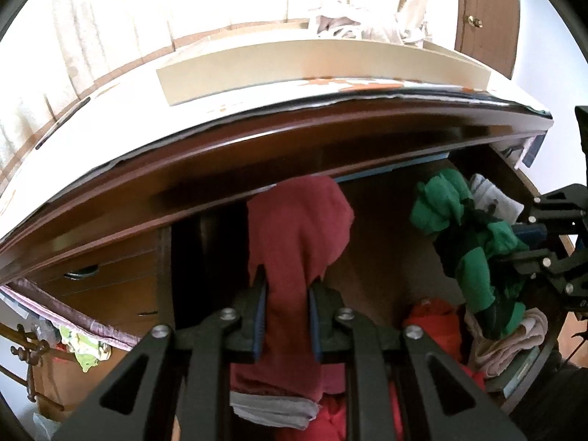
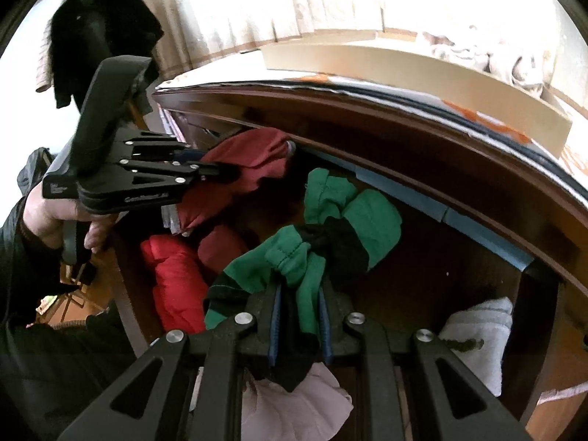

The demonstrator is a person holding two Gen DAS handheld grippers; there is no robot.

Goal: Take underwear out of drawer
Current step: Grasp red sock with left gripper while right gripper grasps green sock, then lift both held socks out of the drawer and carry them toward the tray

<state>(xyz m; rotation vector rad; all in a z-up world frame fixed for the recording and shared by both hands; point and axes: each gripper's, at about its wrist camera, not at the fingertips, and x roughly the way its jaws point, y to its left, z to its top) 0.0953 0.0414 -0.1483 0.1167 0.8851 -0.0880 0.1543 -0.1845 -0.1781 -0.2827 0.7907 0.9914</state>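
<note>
Underwear first: the dark red underwear (image 1: 297, 235) is pinched in the left gripper (image 1: 287, 294), jaws clamped on the fabric, which sticks up between the fingers and hangs over the open drawer (image 1: 382, 250). The green and black striped underwear (image 2: 330, 235) is bunched up in the right gripper (image 2: 301, 305), same deal, jaws squeezed shut on the cloth, lifted above the drawer's bare wooden bottom. In the right wrist view you can see a hand (image 2: 55, 217) wrapped around the left gripper's handle, with a dark sleeve behind it

Still lying in the drawer: a bright red garment (image 2: 172, 286) near the front left, a pale pink piece (image 2: 294, 404) just under the right gripper, and a whitish towel-like thing (image 2: 477, 338) in the right corner. A grey waistband (image 1: 272, 408) peeks out below the dark red cloth

The dresser itself is dark brown wood, with a patterned cover (image 1: 330, 84) on top and a beige box (image 1: 205, 77) sitting on that. More crumpled light laundry (image 1: 352, 25) further back. Behind it all are cream curtains (image 1: 73, 36), really blown out by daylight, and a brown door with a brass knob (image 1: 474, 21) off to the right. Closed drawers (image 1: 110, 286) show lower left
</note>
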